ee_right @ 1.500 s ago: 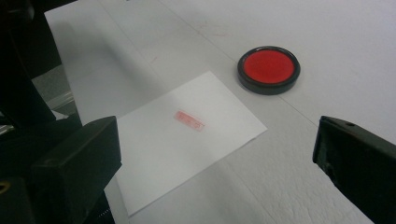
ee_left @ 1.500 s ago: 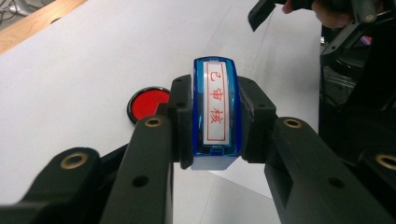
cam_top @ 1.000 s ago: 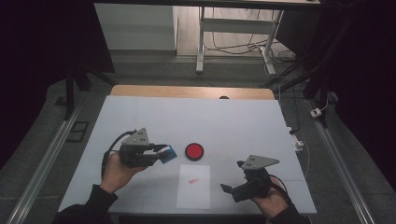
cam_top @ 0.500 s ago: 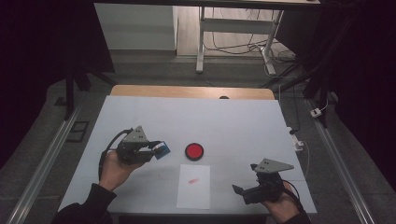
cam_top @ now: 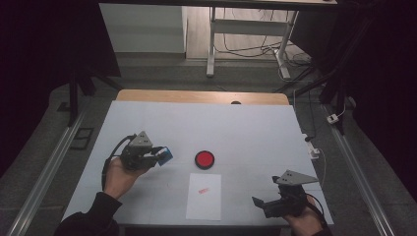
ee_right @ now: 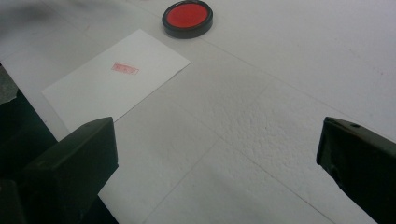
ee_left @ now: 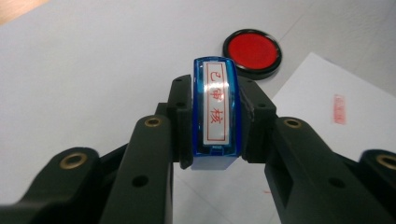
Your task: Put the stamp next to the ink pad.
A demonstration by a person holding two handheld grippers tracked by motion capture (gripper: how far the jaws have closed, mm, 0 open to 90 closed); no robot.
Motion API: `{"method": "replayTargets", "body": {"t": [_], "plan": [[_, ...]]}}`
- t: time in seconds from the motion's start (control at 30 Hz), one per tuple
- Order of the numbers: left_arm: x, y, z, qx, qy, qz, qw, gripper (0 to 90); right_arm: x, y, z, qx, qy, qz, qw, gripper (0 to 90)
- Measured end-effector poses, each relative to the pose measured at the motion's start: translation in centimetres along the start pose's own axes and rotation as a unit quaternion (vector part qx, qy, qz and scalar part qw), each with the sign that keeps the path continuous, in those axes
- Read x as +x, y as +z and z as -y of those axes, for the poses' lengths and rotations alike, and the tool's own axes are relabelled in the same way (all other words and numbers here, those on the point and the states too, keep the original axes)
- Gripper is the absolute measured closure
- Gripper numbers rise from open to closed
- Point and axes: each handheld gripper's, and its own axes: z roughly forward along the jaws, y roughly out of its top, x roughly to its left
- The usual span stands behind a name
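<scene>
From above, the left gripper (cam_top: pixel 156 156) sits at 9 o'clock of the table (cam_top: pixel 246 128), clamped on a blue stamp (cam_top: pixel 166 155). A red ink pad (cam_top: pixel 204 159) lies at centre, a paper sheet (cam_top: pixel 204 195) at its 6 o'clock. The right gripper (cam_top: pixel 260 202) is at 5 o'clock.

Left gripper view: jaws pinch the stamp (ee_left: pixel 215 109), red characters on its white label; ink pad (ee_left: pixel 252 50) at 1 o'clock; sheet (ee_left: pixel 327 121) at 3 o'clock bearing a red imprint (ee_left: pixel 339 109).

Right gripper view: jaws spread wide, holding nothing; sheet (ee_right: pixel 116 81) with imprint (ee_right: pixel 124 69) at 10 o'clock, ink pad (ee_right: pixel 187 17) at 12 o'clock.
</scene>
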Motion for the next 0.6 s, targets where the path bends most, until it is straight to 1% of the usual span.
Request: {"method": "replayTargets", "body": {"t": [0.07,0.17,0.4,0.43,0.6], "plan": [[0.2,0.2,0.2,0.005,-0.003,-0.006,1.0000,69.3,-0.1,-0.2,0.1,-0.004,0.005,-0.002,1.0000,0.0],[0.6,0.6,0.5,0.013,-0.003,-0.012,0.9998,69.3,-0.2,-0.4,0.2,-0.008,0.011,0.001,0.9999,0.0],[1.3,1.5,1.1,0.030,-0.002,-0.020,0.9993,69.3,-0.4,-0.8,0.4,-0.012,0.019,0.000,0.9998,0.0],[1.4,1.6,1.1,0.033,-0.003,-0.019,0.9992,69.3,-0.4,-0.8,0.4,-0.012,0.019,0.002,0.9998,0.0],[2.0,2.2,1.5,0.040,-0.014,-0.010,0.9990,69.3,-0.5,-0.9,0.4,-0.016,0.022,0.000,0.9996,0.0]]}}
